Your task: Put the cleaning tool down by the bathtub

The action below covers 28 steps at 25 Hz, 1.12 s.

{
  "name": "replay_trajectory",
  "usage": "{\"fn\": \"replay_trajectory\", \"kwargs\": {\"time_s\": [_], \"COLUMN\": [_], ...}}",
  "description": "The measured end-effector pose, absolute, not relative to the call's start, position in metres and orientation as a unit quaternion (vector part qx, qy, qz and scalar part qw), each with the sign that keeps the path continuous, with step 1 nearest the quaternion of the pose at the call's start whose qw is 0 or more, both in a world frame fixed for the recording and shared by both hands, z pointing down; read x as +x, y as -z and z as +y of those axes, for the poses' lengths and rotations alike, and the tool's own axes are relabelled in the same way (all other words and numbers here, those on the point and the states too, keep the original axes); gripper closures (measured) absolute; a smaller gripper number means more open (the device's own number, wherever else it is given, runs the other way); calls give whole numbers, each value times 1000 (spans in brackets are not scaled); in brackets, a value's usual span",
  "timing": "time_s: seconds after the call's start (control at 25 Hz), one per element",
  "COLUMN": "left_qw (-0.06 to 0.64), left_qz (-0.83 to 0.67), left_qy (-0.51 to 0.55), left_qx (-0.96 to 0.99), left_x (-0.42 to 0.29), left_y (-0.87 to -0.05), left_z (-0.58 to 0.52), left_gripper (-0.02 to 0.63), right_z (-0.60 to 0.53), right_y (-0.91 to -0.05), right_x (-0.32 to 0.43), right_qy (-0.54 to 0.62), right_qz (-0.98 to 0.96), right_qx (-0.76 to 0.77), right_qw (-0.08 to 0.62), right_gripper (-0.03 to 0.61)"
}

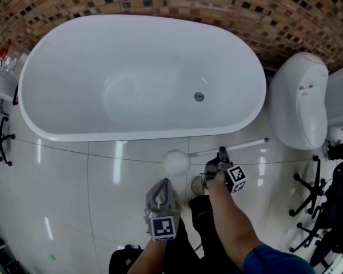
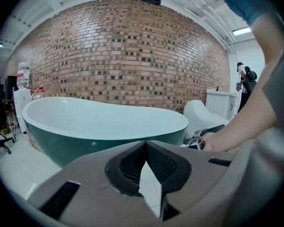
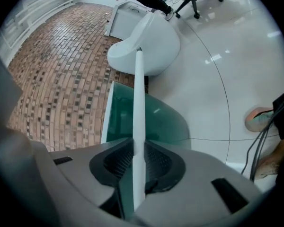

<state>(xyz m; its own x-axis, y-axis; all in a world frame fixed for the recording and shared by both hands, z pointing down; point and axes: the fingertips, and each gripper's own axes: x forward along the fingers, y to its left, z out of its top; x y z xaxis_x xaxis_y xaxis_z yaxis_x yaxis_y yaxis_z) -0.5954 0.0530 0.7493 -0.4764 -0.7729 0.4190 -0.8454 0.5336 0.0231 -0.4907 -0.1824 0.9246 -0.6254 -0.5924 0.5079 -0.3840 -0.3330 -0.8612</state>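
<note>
Holding the cleaning tool (image 1: 176, 162) low, just beside the bathtub (image 1: 131, 135)
Right claw (image 1: 220, 158) grips its white handle (image 1: 246, 145); left claw (image 1: 163, 186) is closed, empty. Ease it flat onto the floor (image 1: 74, 198) before letting go

Bright, floor glare, fisheye edges

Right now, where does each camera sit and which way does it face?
Head view: on the head, facing steeply down: bathtub, toilet, forearms, left gripper, right gripper.
Left gripper view: on that gripper, facing level at the bathtub's side; shut empty fingers, right forearm show.
Right gripper view: on that gripper, facing along the cleaning tool toward the toilet; fingers grip it.
Shared: all three show bathtub and toilet.
</note>
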Motion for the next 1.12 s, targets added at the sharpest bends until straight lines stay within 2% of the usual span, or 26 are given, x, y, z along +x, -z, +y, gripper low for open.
{"fn": "replay_trajectory", "kwargs": {"time_s": [0.44,0.88,0.92,1.04,1.12], "left_qw": [180,226,229,232,229], "left_qz": [-851,-838,-836,-834,-837], "left_qy": [-104,-88,-87,-89,-86], "left_qx": [483,489,490,492,490], "left_x": [-605,-579,-577,-580,-586], "left_y": [-886,-965,-967,-968,-963], "left_z": [27,29,28,28,28], "left_gripper": [612,614,614,614,614], "right_z": [-193,-194,-194,-189,-186], "right_y": [-1088,-1204,-1210,-1225,-1224], "right_x": [-506,-538,-540,-546,-549], "right_qy": [709,733,736,741,741], "right_qz": [558,541,539,534,537], "right_qx": [-426,-412,-410,-407,-403], "right_qw": [63,27,20,-13,-28], "right_gripper": [485,477,468,387,385]}}
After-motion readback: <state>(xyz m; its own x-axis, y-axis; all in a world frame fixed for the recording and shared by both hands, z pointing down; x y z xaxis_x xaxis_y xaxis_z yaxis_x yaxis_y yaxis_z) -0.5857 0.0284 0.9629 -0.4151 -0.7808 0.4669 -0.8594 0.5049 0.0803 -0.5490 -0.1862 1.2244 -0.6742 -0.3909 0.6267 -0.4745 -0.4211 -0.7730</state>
